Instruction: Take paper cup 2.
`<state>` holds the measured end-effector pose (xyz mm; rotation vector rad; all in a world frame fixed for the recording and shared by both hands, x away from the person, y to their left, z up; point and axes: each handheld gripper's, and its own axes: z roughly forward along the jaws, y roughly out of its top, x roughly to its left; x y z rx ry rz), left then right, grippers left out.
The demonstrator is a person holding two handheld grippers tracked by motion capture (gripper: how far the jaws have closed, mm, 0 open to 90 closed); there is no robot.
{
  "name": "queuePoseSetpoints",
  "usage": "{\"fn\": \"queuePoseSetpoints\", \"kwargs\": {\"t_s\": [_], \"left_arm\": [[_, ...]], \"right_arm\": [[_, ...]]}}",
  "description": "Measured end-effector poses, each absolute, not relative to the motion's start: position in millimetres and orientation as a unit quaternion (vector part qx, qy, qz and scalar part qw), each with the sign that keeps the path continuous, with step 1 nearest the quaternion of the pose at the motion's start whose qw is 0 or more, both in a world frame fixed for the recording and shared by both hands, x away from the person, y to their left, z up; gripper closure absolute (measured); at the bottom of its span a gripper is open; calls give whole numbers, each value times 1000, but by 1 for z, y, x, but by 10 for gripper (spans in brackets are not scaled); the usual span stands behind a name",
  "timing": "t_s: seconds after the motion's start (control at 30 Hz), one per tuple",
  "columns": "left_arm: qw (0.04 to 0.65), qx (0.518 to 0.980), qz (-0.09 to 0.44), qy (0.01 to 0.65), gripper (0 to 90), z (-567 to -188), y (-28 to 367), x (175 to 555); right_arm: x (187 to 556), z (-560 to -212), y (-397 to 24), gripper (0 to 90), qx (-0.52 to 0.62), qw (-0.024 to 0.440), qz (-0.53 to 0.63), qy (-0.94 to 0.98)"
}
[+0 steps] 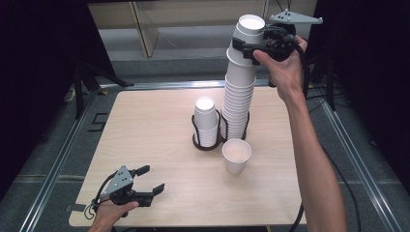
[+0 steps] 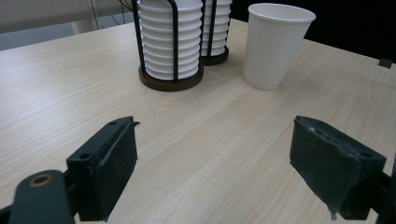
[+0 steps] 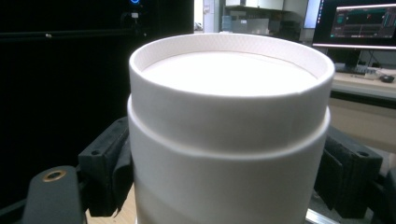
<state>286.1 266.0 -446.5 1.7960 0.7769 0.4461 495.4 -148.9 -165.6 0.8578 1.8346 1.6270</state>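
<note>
A tall stack of upside-down white paper cups [image 1: 238, 104] stands in a black wire holder at the table's middle. My right gripper [image 1: 249, 41] is high above the table, shut on the top cup [image 1: 250, 28] of that stack, which is raised and leans a little. In the right gripper view this cup [image 3: 229, 140] sits between the black pads [image 3: 105, 168]. A shorter stack [image 1: 205, 121] stands in a second holder to the left. One upright cup [image 1: 236, 155] stands alone in front. My left gripper [image 1: 151, 178] rests near the front left edge, open with nothing between its fingers.
In the left gripper view the short stack [image 2: 168, 42] and the single upright cup [image 2: 275, 44] stand ahead on the light wooden table [image 1: 145, 130]. A metal frame [image 1: 63, 159] borders the table. Shelving stands behind.
</note>
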Motion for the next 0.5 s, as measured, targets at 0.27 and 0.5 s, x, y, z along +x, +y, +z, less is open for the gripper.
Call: {"fn": "queuePoseSetpoints", "kwargs": {"t_s": [0.27, 0.5], "left_arm": [[546, 751, 184, 323, 146, -448, 264, 287], [545, 751, 185, 323, 147, -448, 264, 287]], "right_arm": [[480, -139, -163, 187, 308, 287, 620, 662], [458, -122, -176, 188, 303, 298, 622, 657]]}}
